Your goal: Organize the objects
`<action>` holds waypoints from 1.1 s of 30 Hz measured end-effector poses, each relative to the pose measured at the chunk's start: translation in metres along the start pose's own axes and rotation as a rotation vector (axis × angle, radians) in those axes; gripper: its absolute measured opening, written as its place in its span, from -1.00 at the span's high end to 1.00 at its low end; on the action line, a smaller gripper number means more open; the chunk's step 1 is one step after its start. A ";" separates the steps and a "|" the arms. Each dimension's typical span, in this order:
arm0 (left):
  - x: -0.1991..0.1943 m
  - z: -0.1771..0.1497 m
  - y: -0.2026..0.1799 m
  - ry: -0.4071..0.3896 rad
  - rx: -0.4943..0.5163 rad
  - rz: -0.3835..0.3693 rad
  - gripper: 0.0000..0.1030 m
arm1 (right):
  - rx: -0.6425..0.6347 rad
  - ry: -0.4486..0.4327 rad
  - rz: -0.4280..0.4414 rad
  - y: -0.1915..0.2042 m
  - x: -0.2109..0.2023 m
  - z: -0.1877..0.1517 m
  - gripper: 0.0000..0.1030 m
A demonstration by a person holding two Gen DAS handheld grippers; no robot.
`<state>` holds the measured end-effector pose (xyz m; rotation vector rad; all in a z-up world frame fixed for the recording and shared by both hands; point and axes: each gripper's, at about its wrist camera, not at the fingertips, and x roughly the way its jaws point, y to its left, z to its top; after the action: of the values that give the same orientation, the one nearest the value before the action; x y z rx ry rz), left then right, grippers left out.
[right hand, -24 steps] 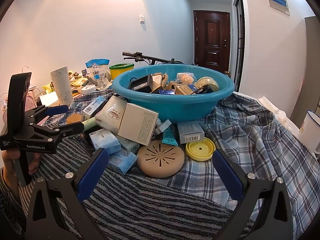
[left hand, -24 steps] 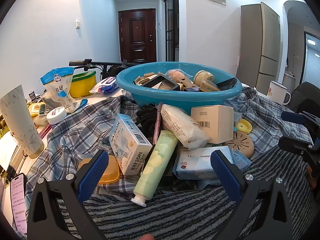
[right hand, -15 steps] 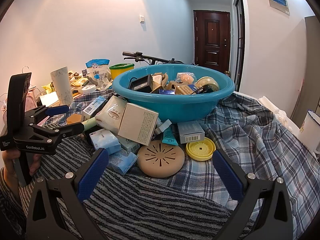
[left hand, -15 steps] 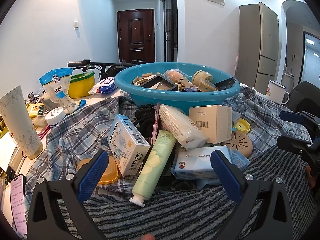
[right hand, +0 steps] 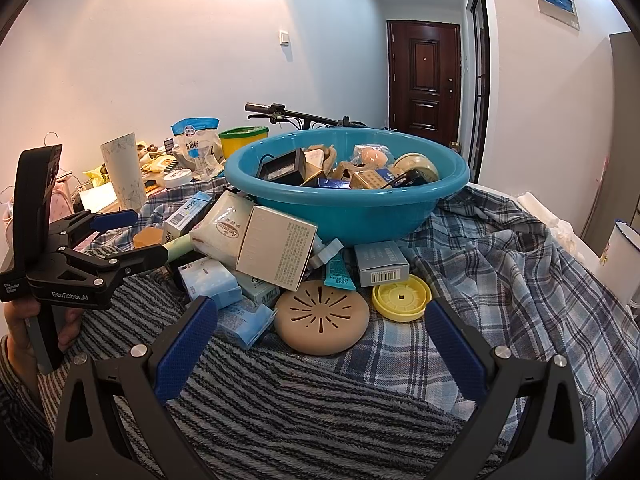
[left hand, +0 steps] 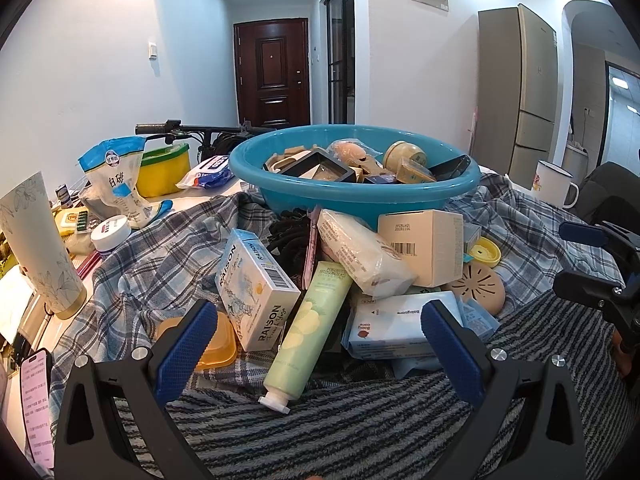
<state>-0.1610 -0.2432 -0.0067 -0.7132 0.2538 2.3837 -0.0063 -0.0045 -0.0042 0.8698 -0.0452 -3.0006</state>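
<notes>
both the left gripper (left hand: pixel 320 344) and right gripper (right hand: pixel 320 340) hover with fingers spread wide, empty, before the cluttered blue basin (right hand: pixel 360 216).

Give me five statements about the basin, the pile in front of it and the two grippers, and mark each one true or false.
1. The blue basin already holds several items. True.
2. The left gripper is shut on the green tube. False: its jaws are wide open and the tube lies loose on the pile.
3. The tan round disc lies beside the yellow lid on the cloth. True.
4. The right gripper holds the yellow lid. False: it is open and empty.
5. The white mug is inside the basin. False: it stands outside it, off to the right.
</notes>
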 end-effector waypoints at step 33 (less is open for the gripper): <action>0.004 -0.001 -0.003 0.017 0.011 -0.002 -1.00 | 0.001 -0.003 -0.003 0.000 0.000 0.000 -1.00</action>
<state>-0.1612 -0.2391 -0.0101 -0.7289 0.2737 2.3729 -0.0063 -0.0049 -0.0040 0.8662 -0.0457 -3.0045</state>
